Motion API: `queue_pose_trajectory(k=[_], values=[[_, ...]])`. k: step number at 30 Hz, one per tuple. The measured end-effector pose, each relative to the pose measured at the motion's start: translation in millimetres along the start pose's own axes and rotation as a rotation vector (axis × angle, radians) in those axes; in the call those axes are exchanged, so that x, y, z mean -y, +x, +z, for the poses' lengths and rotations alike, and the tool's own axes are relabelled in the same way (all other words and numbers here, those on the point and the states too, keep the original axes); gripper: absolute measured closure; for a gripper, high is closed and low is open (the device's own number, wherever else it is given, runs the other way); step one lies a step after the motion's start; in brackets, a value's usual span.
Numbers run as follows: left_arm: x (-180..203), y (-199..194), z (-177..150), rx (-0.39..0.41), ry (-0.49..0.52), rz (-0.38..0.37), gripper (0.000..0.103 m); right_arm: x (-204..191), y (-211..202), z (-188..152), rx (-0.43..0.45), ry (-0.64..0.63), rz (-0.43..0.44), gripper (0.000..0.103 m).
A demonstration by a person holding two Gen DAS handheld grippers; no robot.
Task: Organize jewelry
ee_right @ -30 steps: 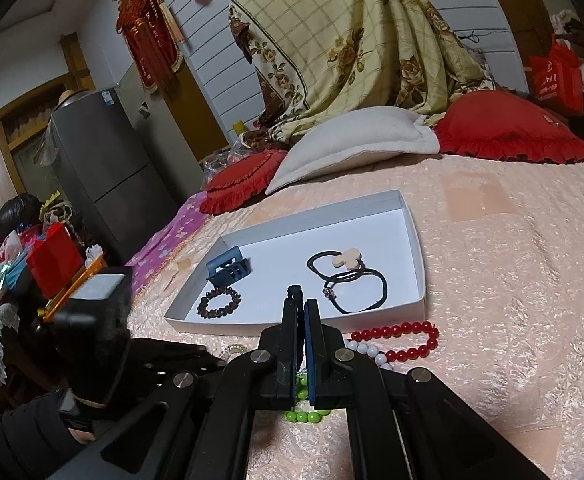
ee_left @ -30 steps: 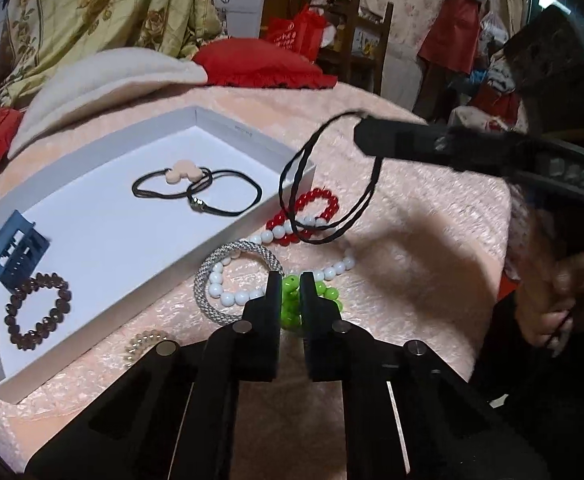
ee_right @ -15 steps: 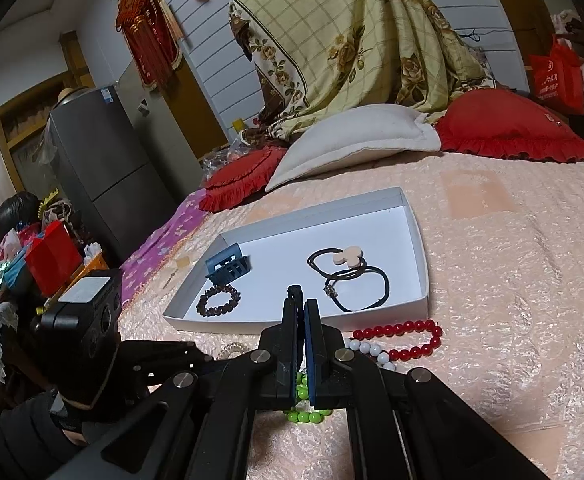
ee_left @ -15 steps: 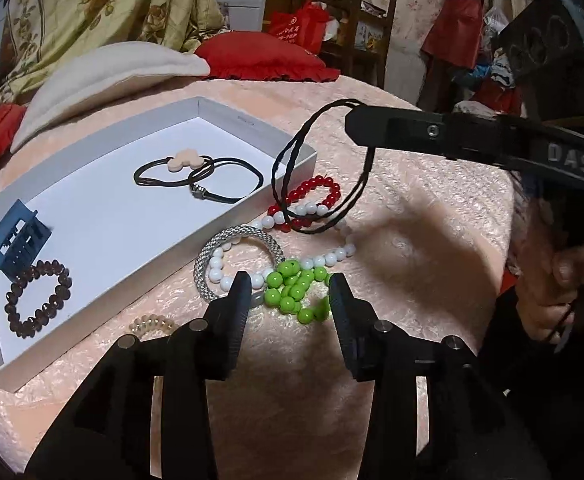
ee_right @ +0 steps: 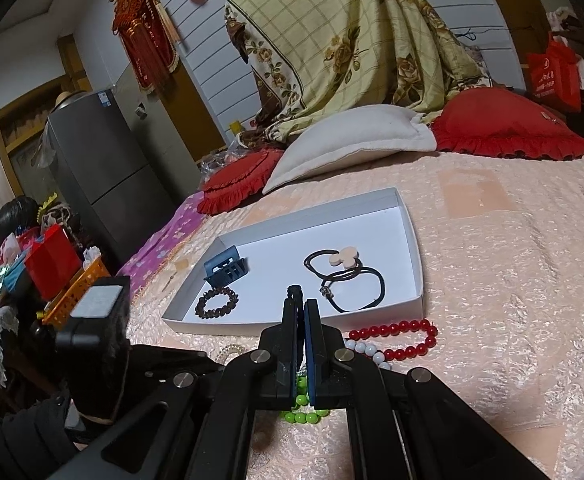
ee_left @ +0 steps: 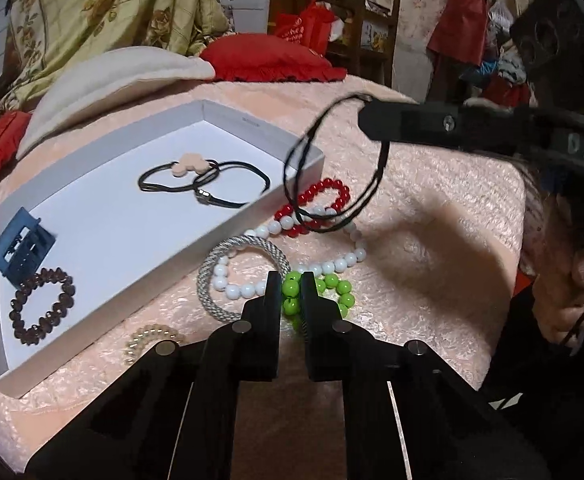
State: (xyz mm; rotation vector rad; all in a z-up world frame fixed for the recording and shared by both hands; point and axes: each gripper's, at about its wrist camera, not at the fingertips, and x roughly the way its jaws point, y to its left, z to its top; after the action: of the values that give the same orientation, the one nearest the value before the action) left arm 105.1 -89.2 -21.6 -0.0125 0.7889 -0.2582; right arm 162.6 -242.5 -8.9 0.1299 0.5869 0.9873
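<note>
a light, limp black cord loop [ee_left: 333, 184], upper right of frame, is pinched at its top by the right gripper [ee_right: 300, 300]; the left gripper [ee_left: 291, 294] is nearly pressed together around slippery, hard green plastic beads [ee_left: 292, 289], lower centre.

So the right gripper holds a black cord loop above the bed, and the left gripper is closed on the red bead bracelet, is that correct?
Not quite. The left gripper is closed on the green bead bracelet, not the red bead bracelet, which lies untouched beside the white tray; the left wrist view shows this. The right gripper does hold the black cord loop above the bed.
</note>
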Motion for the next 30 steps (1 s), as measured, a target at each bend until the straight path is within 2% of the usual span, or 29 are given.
queue_pose_trajectory(k=[7,17,24,30], values=[[-28,-25,2,0.045,-0.105,-0.035,0.095,2,2,0,-0.010,0.002,-0.017,0.100],[-52,-67,7,0.169,-0.230,-0.058,0.095,0,14,-1,-0.039,-0.007,-0.053,0.100],[-58,-65,9,0.165,-0.257,-0.020,0.095,-10,21,-4,-0.054,-0.052,-0.090,0.100],[-62,-63,9,0.165,-0.274,0.005,0.095,-20,25,-8,-0.057,-0.126,-0.158,0.100]])
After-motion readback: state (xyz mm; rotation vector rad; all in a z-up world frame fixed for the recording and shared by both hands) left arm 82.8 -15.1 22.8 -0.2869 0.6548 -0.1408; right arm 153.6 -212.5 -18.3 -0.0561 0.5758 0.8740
